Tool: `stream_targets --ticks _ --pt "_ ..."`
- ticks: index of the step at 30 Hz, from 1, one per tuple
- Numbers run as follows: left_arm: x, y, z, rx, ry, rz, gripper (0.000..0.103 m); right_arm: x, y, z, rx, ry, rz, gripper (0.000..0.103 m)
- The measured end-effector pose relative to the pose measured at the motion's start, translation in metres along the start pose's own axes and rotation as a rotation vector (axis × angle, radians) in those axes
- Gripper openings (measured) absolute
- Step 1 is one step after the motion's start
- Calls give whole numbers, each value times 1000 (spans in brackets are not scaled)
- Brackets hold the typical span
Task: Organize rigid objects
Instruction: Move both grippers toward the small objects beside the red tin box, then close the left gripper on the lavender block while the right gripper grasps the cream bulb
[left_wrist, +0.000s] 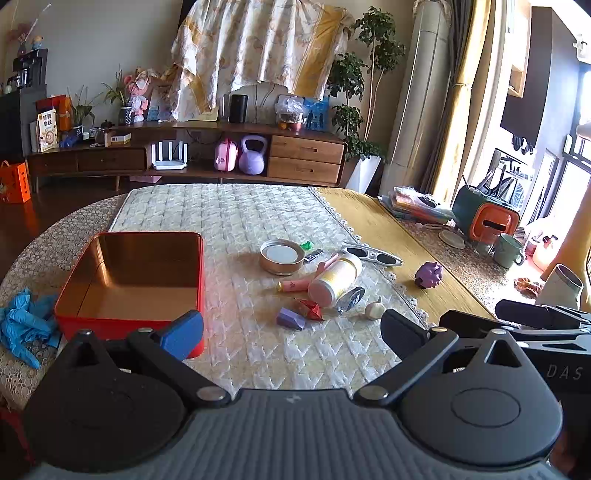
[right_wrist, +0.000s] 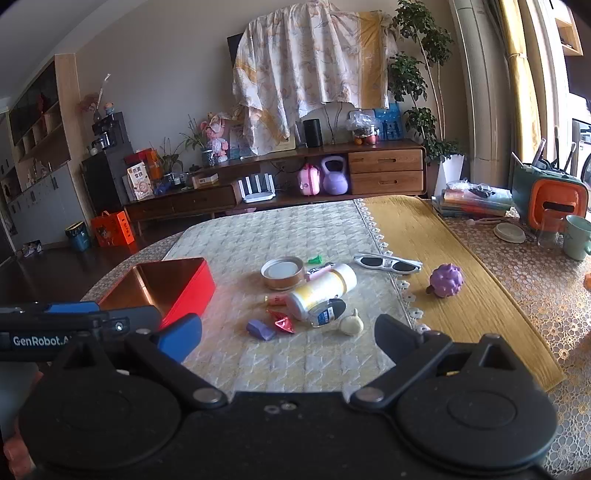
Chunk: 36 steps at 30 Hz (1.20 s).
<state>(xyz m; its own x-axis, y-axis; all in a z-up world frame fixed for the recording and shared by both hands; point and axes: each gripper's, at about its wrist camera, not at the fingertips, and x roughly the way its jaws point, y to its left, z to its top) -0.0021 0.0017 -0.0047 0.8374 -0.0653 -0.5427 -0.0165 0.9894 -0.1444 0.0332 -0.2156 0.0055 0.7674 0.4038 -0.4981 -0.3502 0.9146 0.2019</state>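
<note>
The left gripper (left_wrist: 291, 332) is wide open and holds nothing, low in the frame over the quilted desk (left_wrist: 258, 354). The right gripper (right_wrist: 288, 336) is also wide open and empty. Left of centre stands a red tin box (left_wrist: 129, 280). At centre lie a white bottle (left_wrist: 334, 280), a round lid (left_wrist: 281, 256), and white sunglasses (left_wrist: 373, 254); a purple toy (left_wrist: 428, 275) sits further right.
</note>
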Motion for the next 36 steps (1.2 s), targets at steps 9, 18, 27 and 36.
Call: stream_targets --ticks 9,18,27,36 --pt "-2 0 1 6 1 16 103 1 3 1 -8 4 2 100" --pt "0 0 1 7 3 17 103 3 5 1 -8 8 5 100" --pt "16 2 2 -3 33 15 103 17 1 0 -5 34 17 100" --pt "49 6 5 15 83 27 103 37 -10 0 -45 67 26 100"
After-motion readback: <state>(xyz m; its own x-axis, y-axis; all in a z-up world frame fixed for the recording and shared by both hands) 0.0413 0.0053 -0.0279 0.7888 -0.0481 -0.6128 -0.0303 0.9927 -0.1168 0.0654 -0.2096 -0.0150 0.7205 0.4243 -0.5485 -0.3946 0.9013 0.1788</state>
